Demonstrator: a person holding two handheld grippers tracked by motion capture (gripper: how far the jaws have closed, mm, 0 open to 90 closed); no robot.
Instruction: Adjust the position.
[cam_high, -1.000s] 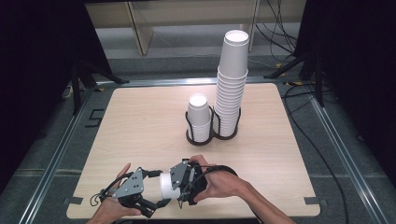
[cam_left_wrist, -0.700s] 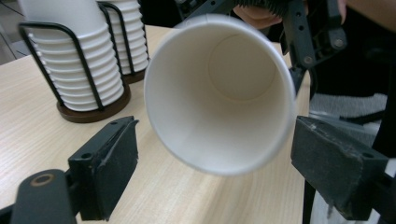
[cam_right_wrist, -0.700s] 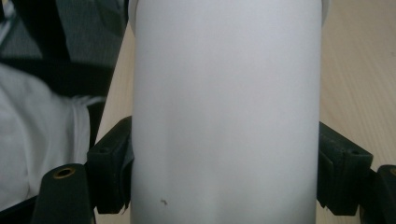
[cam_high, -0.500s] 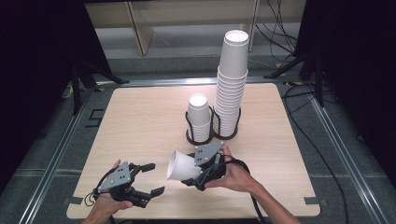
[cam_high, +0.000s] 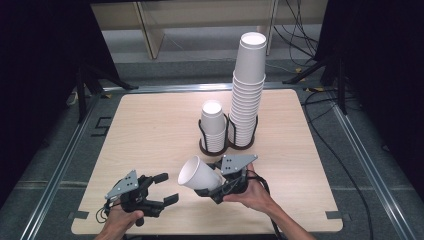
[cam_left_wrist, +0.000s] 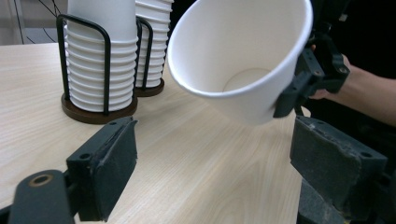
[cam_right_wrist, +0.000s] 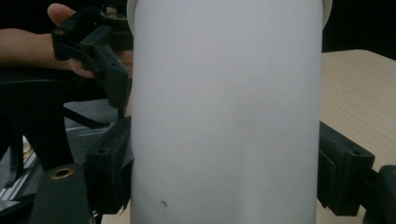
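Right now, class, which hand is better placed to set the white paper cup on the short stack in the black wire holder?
Right: its gripper already clamps the white paper cup, nearer the short stack. The left gripper is empty.

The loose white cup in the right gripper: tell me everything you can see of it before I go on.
The white cup looks like plain paper, smooth and unprinted, with a rolled rim and a round flat bottom seen inside. It is empty and tipped on its side, mouth towards the left gripper, clear of the table. The right gripper clamps its wall on both sides near the base. One small dark speck marks the wall in the right gripper view. Nothing else touches it.
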